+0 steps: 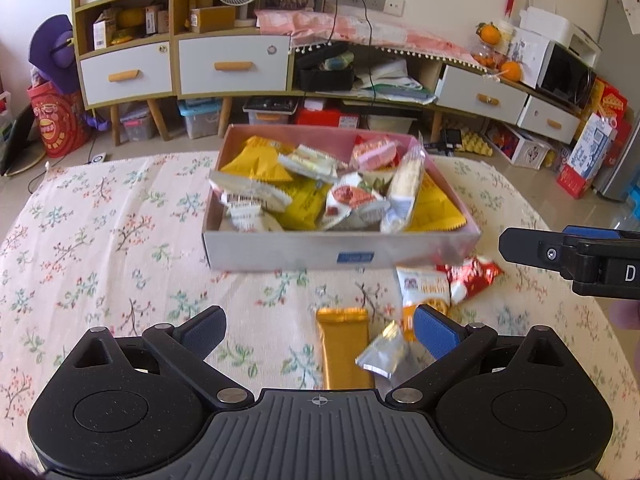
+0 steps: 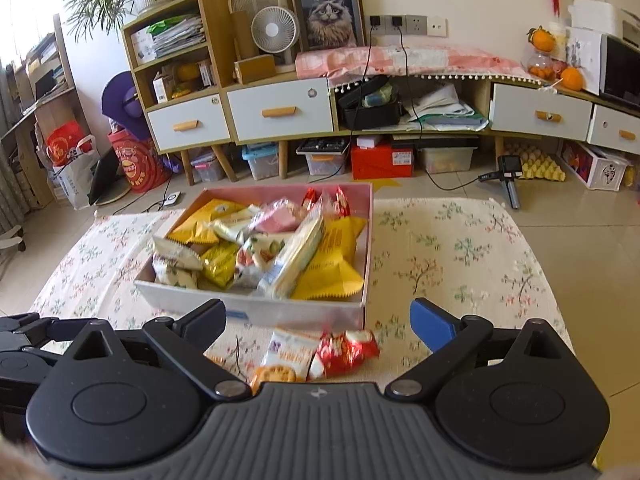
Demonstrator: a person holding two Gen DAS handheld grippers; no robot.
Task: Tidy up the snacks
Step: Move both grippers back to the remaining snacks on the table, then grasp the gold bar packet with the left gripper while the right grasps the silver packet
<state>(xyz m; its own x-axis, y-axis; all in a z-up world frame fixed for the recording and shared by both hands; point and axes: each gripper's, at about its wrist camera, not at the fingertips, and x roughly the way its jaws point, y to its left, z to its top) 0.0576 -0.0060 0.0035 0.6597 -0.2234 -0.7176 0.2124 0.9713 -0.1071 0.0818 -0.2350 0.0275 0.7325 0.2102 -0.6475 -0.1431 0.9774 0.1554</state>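
1. Shallow cardboard box (image 1: 340,258), pink inside, pale grey outside with a small blue label on its near wall; it stands on the floral tablecloth (image 1: 100,240) and is heaped with snack packets: yellow pouches (image 1: 260,160), white wrappers and a long clear pack leaning on the right side.
2. Loose snacks lie on the cloth just in front of the box's near right corner: a red-and-white packet (image 2: 346,352), touching a white-and-orange biscuit packet (image 2: 286,356); nearer the left camera, a gold bar wrapper (image 1: 346,344) and a crumpled silver packet (image 1: 384,354).
3. Left gripper (image 1: 320,330): jaws spread wide, nothing gripped; the gold bar and silver packet lie on the cloth beneath the gap, untouched.
4. Right gripper (image 2: 320,320): jaws likewise wide apart and empty, poised above the red and biscuit packets.
5. Hidden or unclear: print on all packets is blurred; the biscuit packet's lower end is cut off by the right gripper's body; the right gripper enters the left view only as a black-and-blue tip (image 1: 568,256).
6. Room: behind the table, white-drawered wooden cabinets (image 2: 280,114), a desk fan (image 2: 274,32), a framed cat picture (image 2: 328,14), oranges (image 2: 570,78), storage bins on a tiled floor.
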